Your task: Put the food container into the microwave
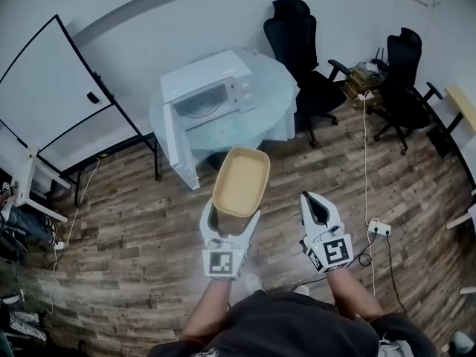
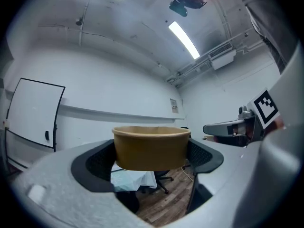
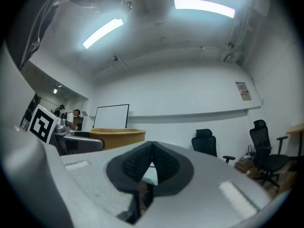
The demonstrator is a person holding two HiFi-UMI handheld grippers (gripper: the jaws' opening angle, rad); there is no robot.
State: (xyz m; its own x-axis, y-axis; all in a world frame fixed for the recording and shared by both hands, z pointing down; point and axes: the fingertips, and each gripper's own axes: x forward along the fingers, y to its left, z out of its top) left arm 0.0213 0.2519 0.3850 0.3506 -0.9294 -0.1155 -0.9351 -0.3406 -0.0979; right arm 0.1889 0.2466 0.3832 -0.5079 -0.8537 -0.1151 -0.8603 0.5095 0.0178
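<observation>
While the left gripper's jaws are pinching the food container by its sides and holding it level in the air, the right gripper's jaws are sitting pressed together on nothing. Well apart, the microwave is standing on the bench, its door hanging open (cavity apparently bare). Pickup looks done; the carry and the placing inside are waiting.

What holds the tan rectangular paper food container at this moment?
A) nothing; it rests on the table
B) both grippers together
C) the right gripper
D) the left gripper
D: the left gripper has its jaws clamped on either side of the tan rectangular paper food container, while the right gripper is shut with nothing in it.
</observation>
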